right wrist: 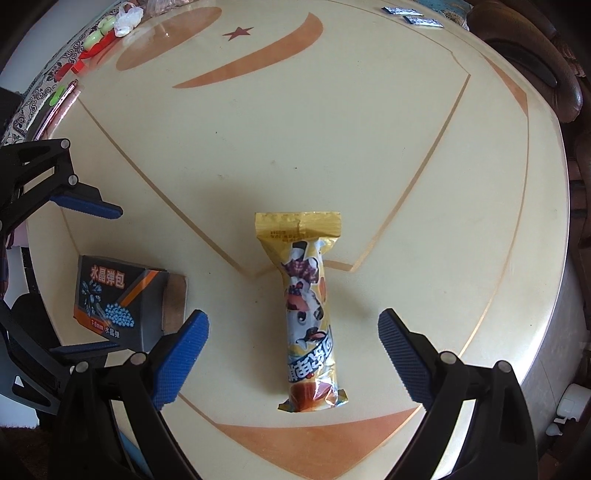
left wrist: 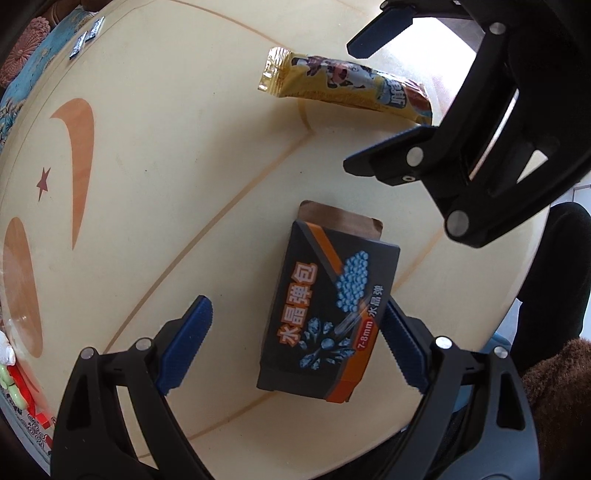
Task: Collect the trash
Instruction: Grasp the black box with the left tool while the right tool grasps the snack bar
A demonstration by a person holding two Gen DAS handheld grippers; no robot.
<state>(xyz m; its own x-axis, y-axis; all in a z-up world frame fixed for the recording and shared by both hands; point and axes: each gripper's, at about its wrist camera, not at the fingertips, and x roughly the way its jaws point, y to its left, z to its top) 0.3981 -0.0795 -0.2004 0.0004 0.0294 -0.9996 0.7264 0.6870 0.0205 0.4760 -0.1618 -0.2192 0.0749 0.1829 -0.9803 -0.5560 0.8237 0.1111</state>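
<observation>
Lying across most of both views: a round cream table [right wrist: 332,147] inlaid with orange crescents, thin tan lines and a small red star [right wrist: 238,33]. Sitting near the rim at the upper right of the right wrist view: two small silver sachets [right wrist: 413,16]. Resting at the upper left edge there: green and red trinkets [right wrist: 94,40] beside crumpled clear plastic [right wrist: 127,18].

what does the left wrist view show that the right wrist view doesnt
Only the left wrist view: a brown fuzzy object at the table's lower right edge.

Only the right wrist view: a crumpled clear plastic bag and a dark brown chair.

Both: the dark cardboard box, the yellow snack wrapper, two small silver sachets, the cream table, and both open grippers, left and right.
</observation>
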